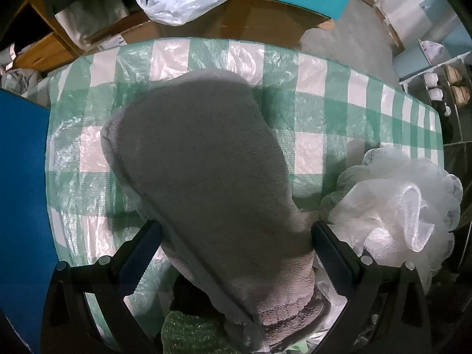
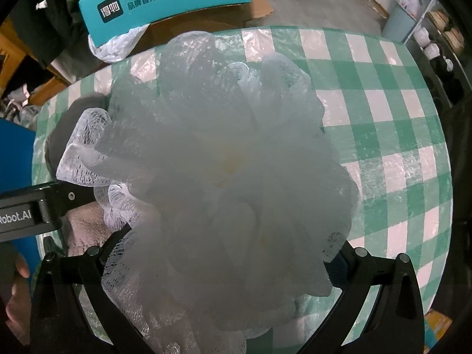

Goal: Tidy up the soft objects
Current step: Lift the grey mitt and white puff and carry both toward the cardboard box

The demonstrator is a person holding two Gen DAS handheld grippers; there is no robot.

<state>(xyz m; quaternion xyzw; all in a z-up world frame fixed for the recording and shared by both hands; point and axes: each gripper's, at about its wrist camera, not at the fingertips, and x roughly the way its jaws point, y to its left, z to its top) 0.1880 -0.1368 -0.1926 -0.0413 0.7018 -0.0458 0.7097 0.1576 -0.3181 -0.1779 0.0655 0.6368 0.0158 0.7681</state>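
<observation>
I am carrying both: left gripper [image 1: 236, 253] clamping the grey plush mitt [image 1: 203, 177], right gripper [image 2: 227, 262] clamping the white mesh bath pouf [image 2: 224, 159] (next, set-down spots needed).

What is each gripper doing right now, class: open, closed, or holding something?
Left gripper: shut on the grey plush mitt.
Right gripper: shut on the white mesh bath pouf.

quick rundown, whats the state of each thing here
grey mitt: clamped between the left tongs, held over the table
white mesh pouf: gripped in the right tongs, puffed out
checked tablecloth: spread flat, wrinkled plastic
cardboard box: flaps open
</observation>
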